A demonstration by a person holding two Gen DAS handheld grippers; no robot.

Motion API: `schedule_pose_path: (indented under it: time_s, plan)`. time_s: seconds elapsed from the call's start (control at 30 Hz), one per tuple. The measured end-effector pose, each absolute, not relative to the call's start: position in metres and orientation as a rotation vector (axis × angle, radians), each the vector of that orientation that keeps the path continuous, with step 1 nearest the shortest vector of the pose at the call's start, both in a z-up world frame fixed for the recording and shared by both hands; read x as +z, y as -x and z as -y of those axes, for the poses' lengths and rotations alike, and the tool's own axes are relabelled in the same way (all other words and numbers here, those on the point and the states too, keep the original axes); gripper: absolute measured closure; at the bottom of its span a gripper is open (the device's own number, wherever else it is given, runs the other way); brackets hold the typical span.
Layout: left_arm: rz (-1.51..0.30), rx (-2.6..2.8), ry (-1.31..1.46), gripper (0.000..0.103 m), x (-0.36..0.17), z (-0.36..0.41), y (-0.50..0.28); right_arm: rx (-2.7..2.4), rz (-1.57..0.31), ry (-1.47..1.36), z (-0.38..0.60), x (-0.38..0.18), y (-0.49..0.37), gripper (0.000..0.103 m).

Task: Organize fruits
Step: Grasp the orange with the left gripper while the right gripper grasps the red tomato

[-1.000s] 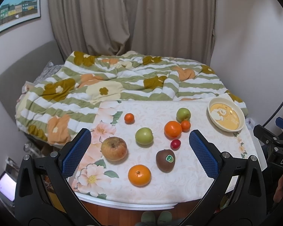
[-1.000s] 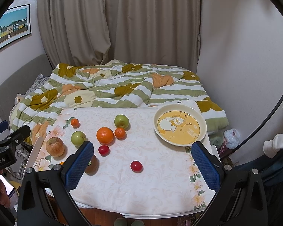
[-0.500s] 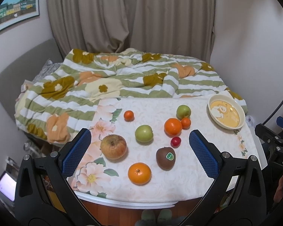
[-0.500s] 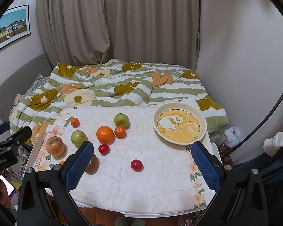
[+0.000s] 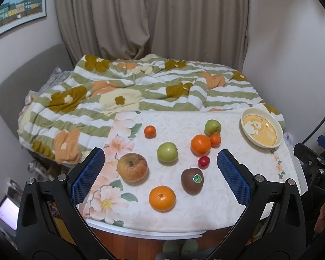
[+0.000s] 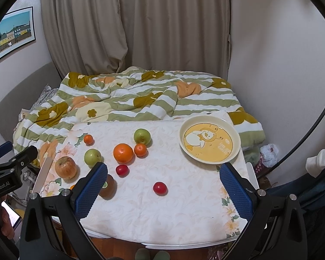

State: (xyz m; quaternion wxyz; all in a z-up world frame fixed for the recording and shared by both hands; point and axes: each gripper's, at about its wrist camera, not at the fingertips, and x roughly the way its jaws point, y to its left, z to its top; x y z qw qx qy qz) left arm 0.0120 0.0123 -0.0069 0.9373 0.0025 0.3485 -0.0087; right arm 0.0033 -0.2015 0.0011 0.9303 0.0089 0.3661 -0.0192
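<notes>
Several fruits lie loose on the white floral tablecloth: a brown apple, a green apple, a second green apple, a big orange, a near orange, a kiwi, small tangerines and a red cherry tomato. A yellow duck plate stands empty at the table's far right. My left gripper is open above the near fruits. My right gripper is open above the table's front, empty.
A bed with a striped floral duvet borders the table's far side. Curtains and walls stand behind. The other gripper's body shows at the left edge of the right wrist view. Slippers lie below the table's front edge.
Both views have drifted slightly; the table sits a little lower in the left wrist view. No fruit has moved and both grippers stay open.
</notes>
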Motion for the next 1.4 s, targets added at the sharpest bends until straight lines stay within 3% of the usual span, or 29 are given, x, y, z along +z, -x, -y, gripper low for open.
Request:
schedule_pose_path:
  time_s: [0.33, 0.67, 1.0, 1.4]
  plan:
    - [-0.760, 0.064, 0.013, 0.000, -0.022, -0.041, -0.015, 0.032, -0.773, 0.009, 0.195, -0.016, -0.002, 0.000]
    - [-0.971, 0.110, 0.052, 0.000, -0.098, -0.061, -0.025, 0.149, -0.888, 0.061, 0.196, -0.066, -0.030, 0.000]
    - [-1.075, 0.095, 0.064, 0.000, -0.162, -0.043, -0.034, 0.192, -1.032, 0.082, 0.206, -0.138, -0.060, 0.000]
    - [-1.096, 0.033, 0.025, 0.000, -0.189, -0.015, -0.058, 0.179, -1.101, 0.088, 0.217, -0.177, -0.077, 0.001]
